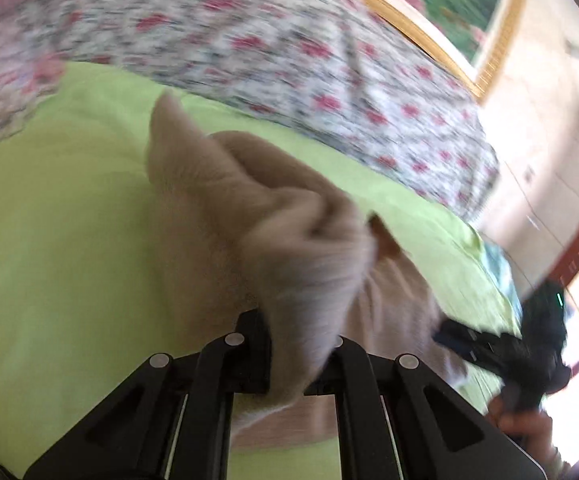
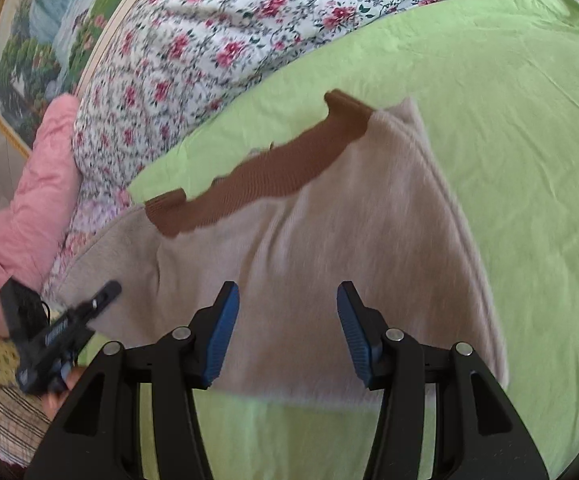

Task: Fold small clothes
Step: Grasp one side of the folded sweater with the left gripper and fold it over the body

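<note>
My left gripper (image 1: 289, 344) is clamped on a bunched fold of the beige garment (image 1: 273, 216), which rises out of the closed jaws in a blurred peak in the left wrist view. My right gripper (image 2: 287, 328) hangs over the same garment (image 2: 309, 220) with its jaws parted; the blue pads (image 2: 221, 332) are apart and nothing lies between them, the cloth being beneath them rather than pinched.

The garment, a pale beige knit with a brown ribbed band (image 2: 265, 176) along its far edge, is spread on the green sheet (image 2: 509, 160). In the right wrist view its right part lies flat, while its left part is drawn up toward the left gripper (image 2: 69, 320), which enters at the lower left of that view with the cloth's edge at its fingertips. A bit of the hand holding that gripper shows just below it.

In the left wrist view the right gripper (image 1: 485, 344) appears at the lower right, blurred, over the garment's near edge, with part of the hand (image 1: 525, 420) that carries it.

Beyond the green sheet lies a floral quilt (image 2: 217, 48), with a pink pillow (image 2: 29, 208) beside it and a framed landscape picture (image 2: 45, 40) on the wall behind.
</note>
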Demonstrator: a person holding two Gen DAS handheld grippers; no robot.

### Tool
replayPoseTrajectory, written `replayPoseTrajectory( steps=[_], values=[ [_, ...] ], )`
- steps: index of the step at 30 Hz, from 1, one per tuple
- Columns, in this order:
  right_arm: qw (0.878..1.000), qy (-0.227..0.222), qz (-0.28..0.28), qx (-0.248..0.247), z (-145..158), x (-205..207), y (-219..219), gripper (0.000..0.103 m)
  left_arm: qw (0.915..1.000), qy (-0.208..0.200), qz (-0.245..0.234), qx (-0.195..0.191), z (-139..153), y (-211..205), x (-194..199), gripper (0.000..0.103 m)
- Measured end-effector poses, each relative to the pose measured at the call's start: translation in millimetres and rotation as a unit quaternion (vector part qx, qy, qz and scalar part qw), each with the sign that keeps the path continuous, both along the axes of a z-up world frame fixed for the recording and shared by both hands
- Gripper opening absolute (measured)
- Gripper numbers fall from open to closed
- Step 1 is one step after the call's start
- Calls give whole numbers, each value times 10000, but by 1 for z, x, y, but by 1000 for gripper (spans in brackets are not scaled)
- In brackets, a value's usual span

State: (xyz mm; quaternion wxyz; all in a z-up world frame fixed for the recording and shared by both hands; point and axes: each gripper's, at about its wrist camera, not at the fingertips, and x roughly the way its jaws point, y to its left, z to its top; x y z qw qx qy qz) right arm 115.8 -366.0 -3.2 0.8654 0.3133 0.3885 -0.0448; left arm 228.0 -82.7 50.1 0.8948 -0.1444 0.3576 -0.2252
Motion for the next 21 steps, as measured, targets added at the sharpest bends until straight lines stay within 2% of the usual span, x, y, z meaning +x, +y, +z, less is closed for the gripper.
replayPoseTrajectory(
  steps=[4,8,13,16,20,21],
  values=[
    [9996,-4,111,256,-1,21,-15,52,9988,156,-441,173,-25,-39,4,6],
    [9973,113,394,605,-11,46,-15,52,9976,324,-546,285,-47,-54,7,6],
    [9862,53,809,1445,-28,81,-5,53,9976,328,-571,200,-46,-49,3,6],
    [9820,115,1043,1573,-34,107,7,53,9973,286,-606,311,-45,-49,0,6],
    [9682,61,1408,2067,-43,146,25,53,9973,285,-601,322,-44,-47,0,6],
    [9684,100,1463,2018,-44,156,31,53,9972,286,-602,332,-43,-47,0,6]
  ],
)
